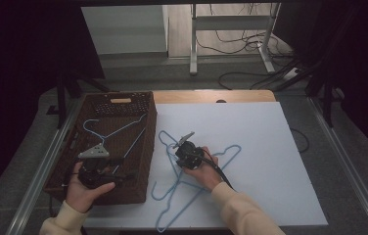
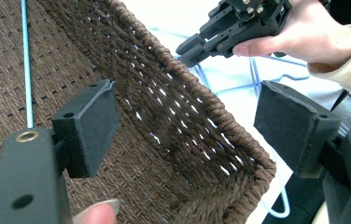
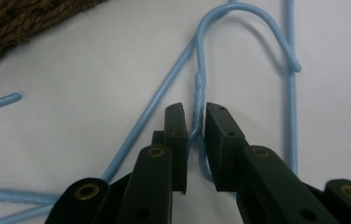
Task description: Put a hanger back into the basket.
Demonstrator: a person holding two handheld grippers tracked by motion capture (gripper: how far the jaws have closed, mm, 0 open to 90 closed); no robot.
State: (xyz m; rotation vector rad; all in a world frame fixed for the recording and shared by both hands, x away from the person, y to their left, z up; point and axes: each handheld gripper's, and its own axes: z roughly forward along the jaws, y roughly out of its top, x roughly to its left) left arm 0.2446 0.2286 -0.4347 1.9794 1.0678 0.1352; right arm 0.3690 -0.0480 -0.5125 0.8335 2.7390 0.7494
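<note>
Right gripper view: right gripper pinching hanger neck beside basket; left gripper hovering wide over basket.

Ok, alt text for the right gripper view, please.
The right gripper has its two black jaws closed around the twisted neck of a light blue wire hanger lying on the white table. A brown woven basket edges in at top left.

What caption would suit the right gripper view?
Right gripper jaws straddle the twisted neck of a light-blue wire hanger lying on the white table.
</note>
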